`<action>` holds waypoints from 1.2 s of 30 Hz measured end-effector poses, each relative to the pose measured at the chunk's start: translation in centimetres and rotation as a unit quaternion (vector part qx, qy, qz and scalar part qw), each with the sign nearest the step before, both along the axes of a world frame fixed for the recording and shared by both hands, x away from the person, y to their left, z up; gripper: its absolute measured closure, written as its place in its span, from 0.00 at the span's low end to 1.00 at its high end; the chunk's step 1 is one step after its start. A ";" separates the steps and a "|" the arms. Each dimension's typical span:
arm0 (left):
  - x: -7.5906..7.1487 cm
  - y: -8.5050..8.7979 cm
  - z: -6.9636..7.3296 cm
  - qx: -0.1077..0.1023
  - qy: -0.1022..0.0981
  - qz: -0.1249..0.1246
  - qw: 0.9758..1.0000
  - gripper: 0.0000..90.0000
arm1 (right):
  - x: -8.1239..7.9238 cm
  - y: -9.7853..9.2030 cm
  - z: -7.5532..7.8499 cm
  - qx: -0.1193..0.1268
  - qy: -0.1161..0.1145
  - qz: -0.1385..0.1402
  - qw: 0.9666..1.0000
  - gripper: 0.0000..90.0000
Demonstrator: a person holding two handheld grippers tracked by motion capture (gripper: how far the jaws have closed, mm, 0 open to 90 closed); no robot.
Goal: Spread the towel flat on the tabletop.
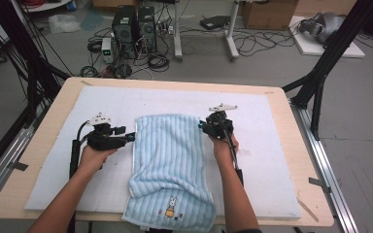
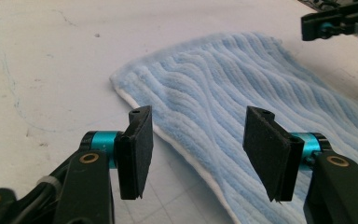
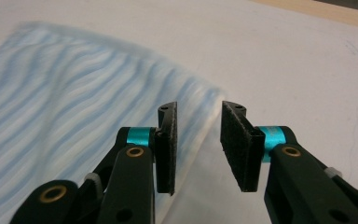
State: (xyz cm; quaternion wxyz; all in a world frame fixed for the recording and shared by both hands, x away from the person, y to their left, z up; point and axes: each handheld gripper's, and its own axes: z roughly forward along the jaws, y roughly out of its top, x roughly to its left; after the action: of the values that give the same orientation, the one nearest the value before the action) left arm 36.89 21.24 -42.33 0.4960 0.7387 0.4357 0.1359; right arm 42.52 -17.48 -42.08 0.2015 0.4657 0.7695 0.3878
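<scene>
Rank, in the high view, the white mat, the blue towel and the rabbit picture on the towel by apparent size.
1. White mat, clearly the largest.
2. Blue striped towel, lying on the mat.
3. Rabbit picture, a small print near the towel's front edge.

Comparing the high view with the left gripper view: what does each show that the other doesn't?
High view alone: the towel's rabbit picture, the person's forearms, the wooden table edge, computers on the floor. Left gripper view alone: a close look at the left gripper's open pads with nothing between them. Both: the blue striped towel on the white mat and the right gripper.
</scene>
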 end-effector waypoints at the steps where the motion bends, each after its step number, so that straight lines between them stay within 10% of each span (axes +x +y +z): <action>1: 0.2 -0.1 -0.1 0.001 0.003 0.000 1.000 0.48 | 0.9 0.2 -0.2 0.003 0.008 -0.008 1.000 0.74; 6: 1.2 0.0 -0.9 0.001 0.018 0.015 1.000 0.48 | 4.5 0.8 -1.5 0.022 0.050 -0.063 0.996 0.69; 12: 1.5 0.3 -1.3 0.009 0.026 0.018 0.999 0.49 | 5.1 1.9 -2.4 0.001 0.055 -0.027 0.998 0.90; 15: 1.5 0.2 -1.3 0.006 0.025 0.020 0.999 0.49 | 5.2 2.1 -1.8 -0.042 0.044 -0.011 0.998 0.94; 20: 1.6 -0.1 -1.4 0.002 0.026 0.025 0.999 0.49 | 4.7 1.1 -0.4 -0.084 -0.017 -0.078 0.993 0.93; 29: 4.8 -0.5 -1.1 -0.010 0.033 0.035 0.999 0.50 | 2.9 -0.1 0.4 -0.020 -0.004 -0.043 0.999 0.60; 36: 7.6 -3.3 -1.6 0.047 0.035 0.035 0.998 0.50 | -0.6 -1.5 1.3 -0.011 -0.014 -0.004 1.000 0.58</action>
State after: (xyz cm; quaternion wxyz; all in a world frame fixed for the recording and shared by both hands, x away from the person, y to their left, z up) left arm 44.52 17.90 -43.97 0.4396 0.7500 0.4717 0.1476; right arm 41.92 -18.97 -40.75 0.2190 0.4609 0.7689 0.3852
